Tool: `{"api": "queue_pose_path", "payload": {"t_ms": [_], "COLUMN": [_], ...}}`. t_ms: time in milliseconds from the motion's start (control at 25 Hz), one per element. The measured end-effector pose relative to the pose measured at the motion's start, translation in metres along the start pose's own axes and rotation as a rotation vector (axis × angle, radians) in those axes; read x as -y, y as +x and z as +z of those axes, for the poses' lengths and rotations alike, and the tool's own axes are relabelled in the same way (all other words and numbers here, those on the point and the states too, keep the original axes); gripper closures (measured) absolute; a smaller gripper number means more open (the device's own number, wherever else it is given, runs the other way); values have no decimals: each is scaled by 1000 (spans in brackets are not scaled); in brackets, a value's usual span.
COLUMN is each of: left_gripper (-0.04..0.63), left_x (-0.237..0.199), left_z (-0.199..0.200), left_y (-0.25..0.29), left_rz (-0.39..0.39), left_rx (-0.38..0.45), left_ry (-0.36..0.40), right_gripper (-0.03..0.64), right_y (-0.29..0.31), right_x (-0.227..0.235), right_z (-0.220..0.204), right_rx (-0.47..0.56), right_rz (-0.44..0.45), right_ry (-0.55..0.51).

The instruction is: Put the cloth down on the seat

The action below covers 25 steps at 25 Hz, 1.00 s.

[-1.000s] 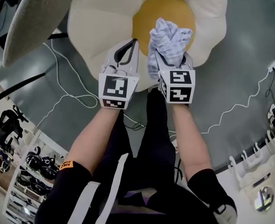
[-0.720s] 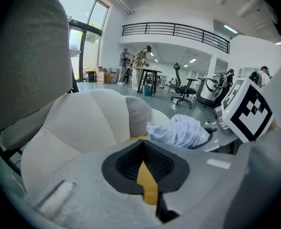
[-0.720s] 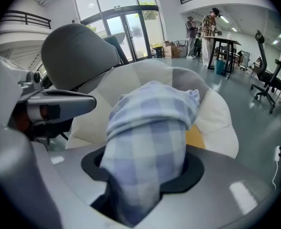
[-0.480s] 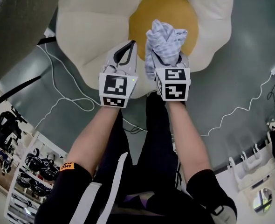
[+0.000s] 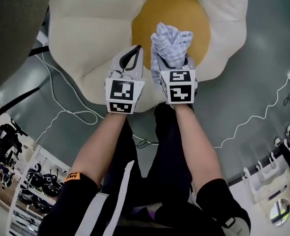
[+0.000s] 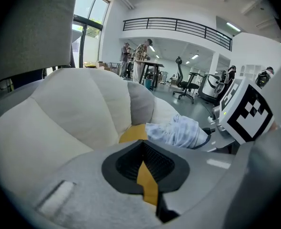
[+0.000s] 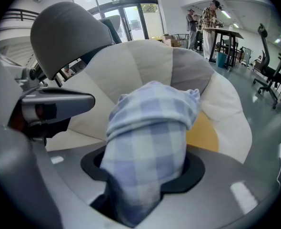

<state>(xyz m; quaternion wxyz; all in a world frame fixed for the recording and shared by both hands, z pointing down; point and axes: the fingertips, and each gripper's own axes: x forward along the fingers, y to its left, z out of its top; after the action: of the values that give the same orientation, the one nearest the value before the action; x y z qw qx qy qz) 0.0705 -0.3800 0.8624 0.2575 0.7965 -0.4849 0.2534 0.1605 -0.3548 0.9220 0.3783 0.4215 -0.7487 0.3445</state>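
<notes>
Your right gripper [image 5: 176,63] is clamped on the cloth [image 5: 170,44], a bunched blue-and-white check wad that fills the gap between its jaws and stands up past their tips. So the putting-down is not yet done: the cloth appears to be held over the seat [image 5: 86,33], not resting on it. Your left gripper [image 5: 130,60], just beside the right one, has its jaws closed together with nothing between them. Beyond both sets of tips lies the seat itself, cream and petal-shaped, with its yellow centre [image 5: 184,11] straight ahead of the cloth. What remains, by my judgement, is to lower it and let go.
</notes>
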Motion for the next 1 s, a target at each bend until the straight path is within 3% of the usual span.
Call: {"api": "queue_pose_path", "payload": {"t_ms": [560,880,1000], "left_gripper": [597,597,597], "left_x": [-5,-1,-5], "left_z": [-31,-22,-16], "left_y": [24,18,11], "left_rz": [15,4,-5], "left_rx": [-24,-10,0], "left_ry": [-1,-2,-18], "right_gripper": [328,322,282], "right_y": [47,54,53], "right_x": [18,22,23], "right_z": [-31,-36,-38], "right_rx": [-56,-101,-103], "right_rz": [-13,-20,-26], "right_ry": [16,24,37]}}
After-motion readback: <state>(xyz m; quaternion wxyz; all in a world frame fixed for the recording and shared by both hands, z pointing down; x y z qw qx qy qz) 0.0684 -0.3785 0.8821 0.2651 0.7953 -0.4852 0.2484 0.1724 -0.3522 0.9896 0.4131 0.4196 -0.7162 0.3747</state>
